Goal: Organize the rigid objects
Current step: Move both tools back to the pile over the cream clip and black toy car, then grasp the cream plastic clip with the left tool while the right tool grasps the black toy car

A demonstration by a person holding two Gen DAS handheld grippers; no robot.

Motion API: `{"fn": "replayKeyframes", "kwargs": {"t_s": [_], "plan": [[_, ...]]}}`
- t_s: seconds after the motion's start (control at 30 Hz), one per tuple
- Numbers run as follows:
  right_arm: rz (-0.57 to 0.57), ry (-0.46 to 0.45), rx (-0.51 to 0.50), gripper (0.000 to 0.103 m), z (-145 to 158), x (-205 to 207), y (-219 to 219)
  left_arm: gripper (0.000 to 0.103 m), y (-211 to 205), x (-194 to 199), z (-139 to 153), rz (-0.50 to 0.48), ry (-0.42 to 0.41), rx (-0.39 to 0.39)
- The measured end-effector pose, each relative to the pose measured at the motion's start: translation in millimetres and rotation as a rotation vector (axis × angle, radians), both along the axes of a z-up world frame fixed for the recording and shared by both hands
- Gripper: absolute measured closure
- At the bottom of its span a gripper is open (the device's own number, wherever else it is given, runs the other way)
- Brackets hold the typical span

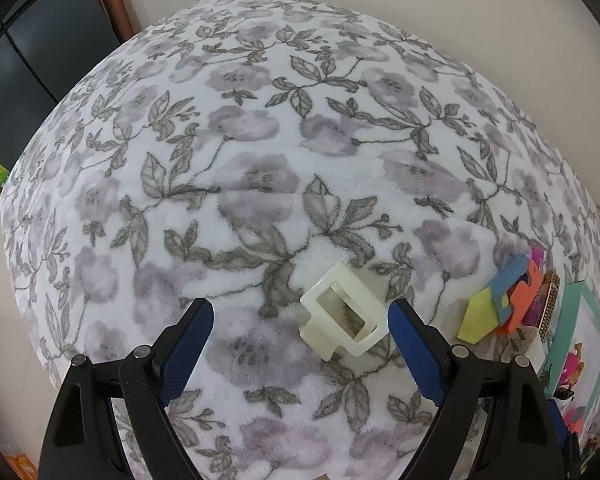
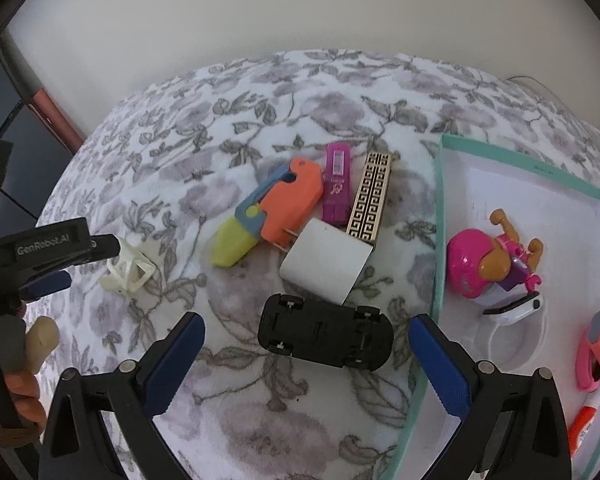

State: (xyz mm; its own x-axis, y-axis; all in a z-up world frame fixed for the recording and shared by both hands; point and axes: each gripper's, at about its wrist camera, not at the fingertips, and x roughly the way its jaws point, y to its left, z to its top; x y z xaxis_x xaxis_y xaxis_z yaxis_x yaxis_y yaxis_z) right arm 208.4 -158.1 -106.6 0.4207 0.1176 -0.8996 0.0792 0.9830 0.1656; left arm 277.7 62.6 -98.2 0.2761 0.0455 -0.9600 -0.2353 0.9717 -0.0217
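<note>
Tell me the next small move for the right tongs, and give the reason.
Probably lower the right tongs straight down over the black toy car and close. The car lies upside down on the floral blanket, between the open pads but not yet touched. The teal-rimmed box that already holds other toys stands just to its right, so it seems the likely destination.

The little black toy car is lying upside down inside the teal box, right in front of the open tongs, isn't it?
Not quite. The right wrist view shows the little black toy car upside down in front of the open right tongs, but on the flowery fleece blanket, beside the teal-rimmed box, not inside it.
</note>
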Motion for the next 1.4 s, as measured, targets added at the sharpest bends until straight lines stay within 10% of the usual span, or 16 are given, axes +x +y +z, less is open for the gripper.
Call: {"fn": "replayKeyframes", "kwargs": {"t_s": [0.67,1.4], "plan": [[0.013,0.034,-0.01,0.001,-13,9,4,0.013,-26,8,-16,-0.175,0.036,0.037],[-0.006,0.055,-0.015,0.018,-24,13,5,0.014,-18,28,-41,-0.107,0.021,0.103]]}}
